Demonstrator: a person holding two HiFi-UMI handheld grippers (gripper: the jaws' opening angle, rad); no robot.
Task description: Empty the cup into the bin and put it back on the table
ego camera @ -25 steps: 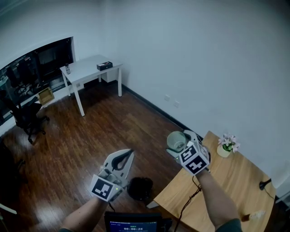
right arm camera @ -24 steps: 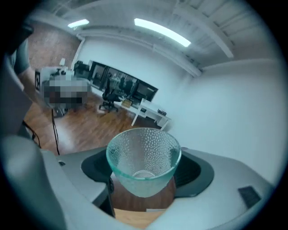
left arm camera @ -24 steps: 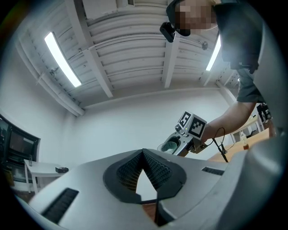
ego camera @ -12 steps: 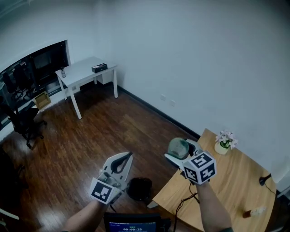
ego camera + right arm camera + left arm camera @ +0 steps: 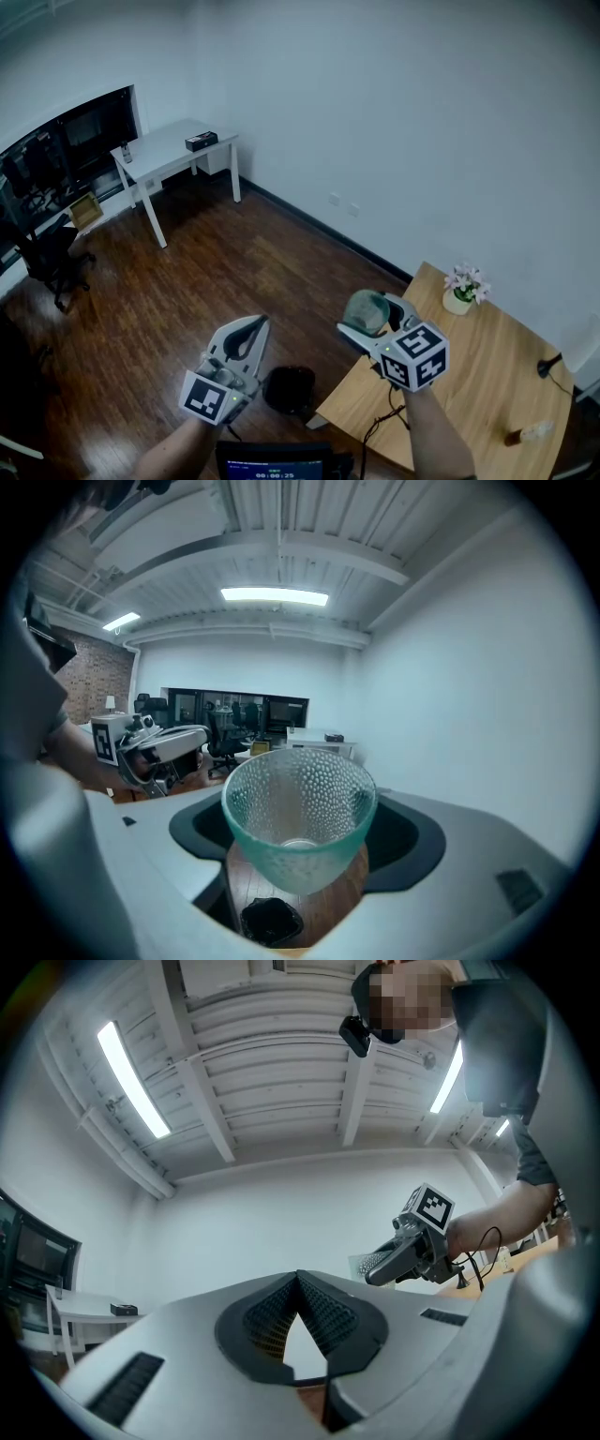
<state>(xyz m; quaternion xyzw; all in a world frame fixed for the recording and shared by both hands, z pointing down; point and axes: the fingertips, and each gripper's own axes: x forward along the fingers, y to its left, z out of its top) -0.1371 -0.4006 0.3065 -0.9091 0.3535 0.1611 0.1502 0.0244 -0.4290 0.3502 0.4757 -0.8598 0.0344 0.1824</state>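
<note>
Two grippers hovering, left gripper and right gripper, one glass cup showing, one black bin sitting below, two tables standing, wooden table and white table, one flower pot, one black box, one office chair.

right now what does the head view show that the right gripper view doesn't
Only the head view shows the wooden table and the flower pot on it. Only the right gripper view shows the ceiling lights and looks into the cup, which appears empty. Both show the cup itself, the bin, the left gripper and the white desk.
</note>
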